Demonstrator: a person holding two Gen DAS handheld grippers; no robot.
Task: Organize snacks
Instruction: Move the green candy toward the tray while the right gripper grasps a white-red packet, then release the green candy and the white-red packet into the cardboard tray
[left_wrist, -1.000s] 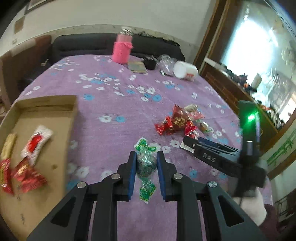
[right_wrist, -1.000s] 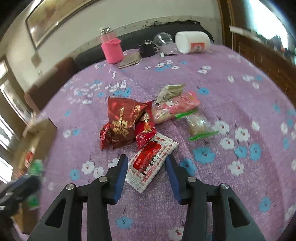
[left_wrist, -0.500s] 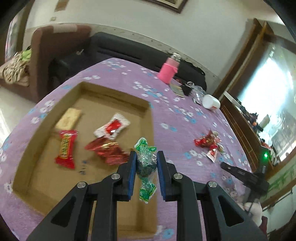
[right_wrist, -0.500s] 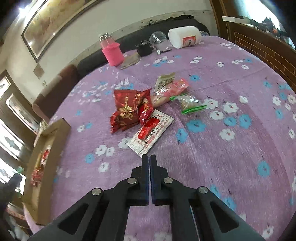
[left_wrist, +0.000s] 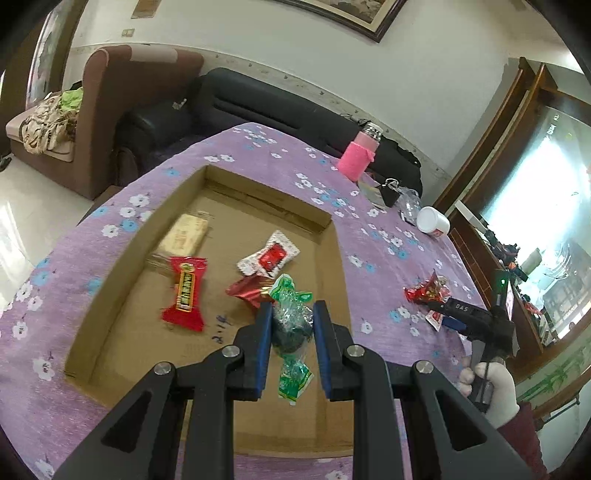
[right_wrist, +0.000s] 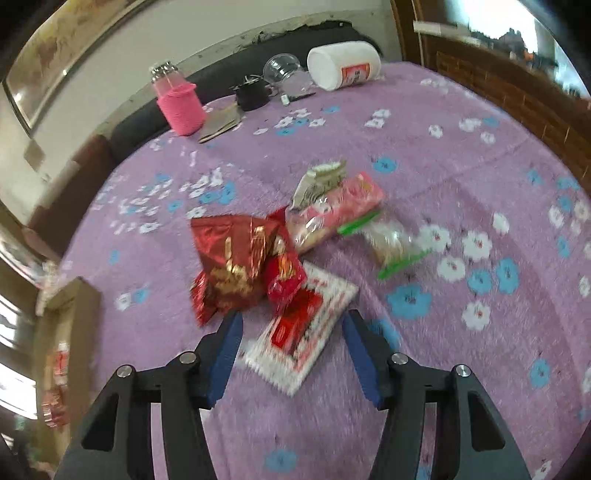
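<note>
- Two grippers are in view, one per hand, above a round table under a purple flowered cloth (right_wrist: 461, 155).
- The left gripper (left_wrist: 291, 325) has its blue pads pressed against a green-wrapped candy (left_wrist: 291, 321), which hangs between them with its twisted tail pointing down.
- That candy is held over the near right part of a shallow cardboard box (left_wrist: 332, 251) on the left side of the table.
- Four snacks lie on the box floor: a tan bar (left_wrist: 184, 232), a red candy bar (left_wrist: 186, 291), a white-and-red packet (left_wrist: 269, 254) and a crumpled red wrapper (left_wrist: 247, 290) just beyond the gripper's tips.
- The right gripper (right_wrist: 291, 343) is spread wide and holds nothing; its pads sit on either side of a white-and-red sachet (right_wrist: 306, 325) lying flat on the cloth.
- Just past the sachet is a heap of loose snacks: a big red foil bag (right_wrist: 232, 254), a small red packet (right_wrist: 286, 273) touching it, a pink pack (right_wrist: 343, 206) and a clear bag with green edges (right_wrist: 391, 240).
- At the far edge stand a pink bottle (right_wrist: 181, 107) and a white tub (right_wrist: 343, 70) lying on its side.
</note>
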